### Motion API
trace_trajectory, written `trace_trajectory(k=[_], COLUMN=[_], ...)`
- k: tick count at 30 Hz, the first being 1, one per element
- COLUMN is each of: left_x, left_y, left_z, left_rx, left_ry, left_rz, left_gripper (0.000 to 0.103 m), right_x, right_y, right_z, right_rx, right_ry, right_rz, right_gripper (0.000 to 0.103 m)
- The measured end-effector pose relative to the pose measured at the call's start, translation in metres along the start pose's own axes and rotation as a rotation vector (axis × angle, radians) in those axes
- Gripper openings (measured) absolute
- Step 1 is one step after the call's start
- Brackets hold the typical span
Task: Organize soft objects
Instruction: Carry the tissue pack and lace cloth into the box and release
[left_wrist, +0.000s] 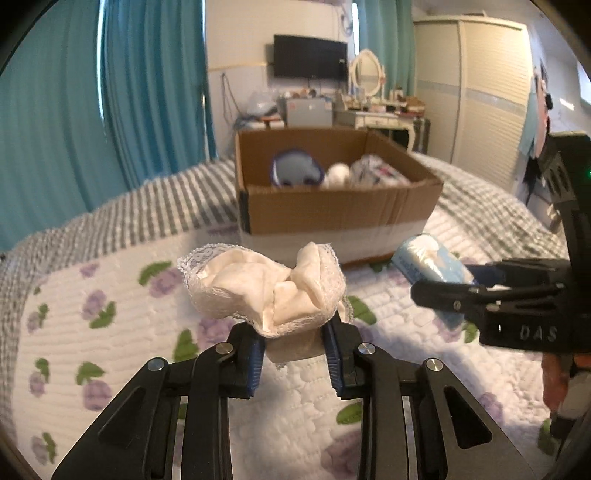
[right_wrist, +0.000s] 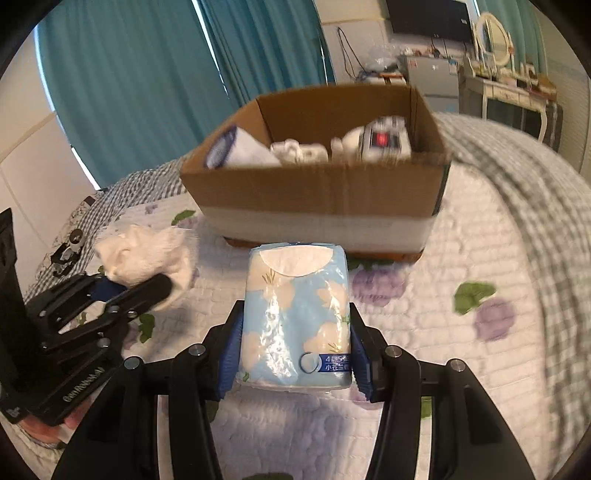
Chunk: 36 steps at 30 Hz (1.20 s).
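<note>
A crumpled white cloth with lace trim (left_wrist: 266, 291) hangs just above the quilt, with my left gripper (left_wrist: 295, 332) shut on its lower fold. A light blue flowered tissue pack (right_wrist: 291, 295) sits upright between the blue pads of my right gripper (right_wrist: 295, 321), which is shut on its sides. Both are lifted off the bed in front of the open cardboard box (left_wrist: 332, 210) (right_wrist: 317, 192). Each wrist view shows the other gripper from the side: the right gripper (left_wrist: 447, 280) with the pack (left_wrist: 428, 262), the left gripper (right_wrist: 136, 284) with the cloth (right_wrist: 147, 254).
The box stands on a white quilt with purple flowers (left_wrist: 110, 332) and holds several soft white and blue items (right_wrist: 295, 151). A grey checked blanket (right_wrist: 517, 177) borders the quilt. Teal curtains (left_wrist: 110, 110), a dresser (left_wrist: 376, 118) and a wardrobe (left_wrist: 480, 92) stand beyond the bed.
</note>
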<state>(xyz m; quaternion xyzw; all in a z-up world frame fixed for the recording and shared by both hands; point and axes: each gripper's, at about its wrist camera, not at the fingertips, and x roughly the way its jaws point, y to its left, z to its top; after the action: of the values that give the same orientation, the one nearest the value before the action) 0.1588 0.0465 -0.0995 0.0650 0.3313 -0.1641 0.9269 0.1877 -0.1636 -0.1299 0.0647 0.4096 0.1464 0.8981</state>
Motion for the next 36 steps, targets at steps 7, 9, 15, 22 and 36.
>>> trace_trajectory(k=[7,9,15,22,36], left_x=[-0.049,-0.062,-0.093,-0.105,0.011], left_y=[-0.011,-0.016,-0.020,-0.020,-0.025], left_z=[0.026,0.035,0.066,0.116,0.193], left_rx=[0.031,0.036,-0.022,-0.004,0.056], left_ry=[-0.062,-0.079,-0.125,-0.172,-0.099], left_rz=[0.027,0.029,-0.018,-0.016,-0.014], left_gripper=[0.028,0.028,0.028,0.028,0.028], right_x=[-0.061,-0.076,-0.132,-0.168,-0.080], right_y=[0.010,0.017,0.028,0.037,0.013], right_z=[0.022,0.029,0.058,0.103,0.207], right_rx=[-0.040,-0.058,-0.090,-0.131,-0.107], right_ry=[-0.070,-0.088,-0.161,-0.243,-0.195], right_rz=[-0.028,-0.038,-0.052,-0.056,-0.064], right_gripper=[0.050,0.050,0.050,0.050,0.051])
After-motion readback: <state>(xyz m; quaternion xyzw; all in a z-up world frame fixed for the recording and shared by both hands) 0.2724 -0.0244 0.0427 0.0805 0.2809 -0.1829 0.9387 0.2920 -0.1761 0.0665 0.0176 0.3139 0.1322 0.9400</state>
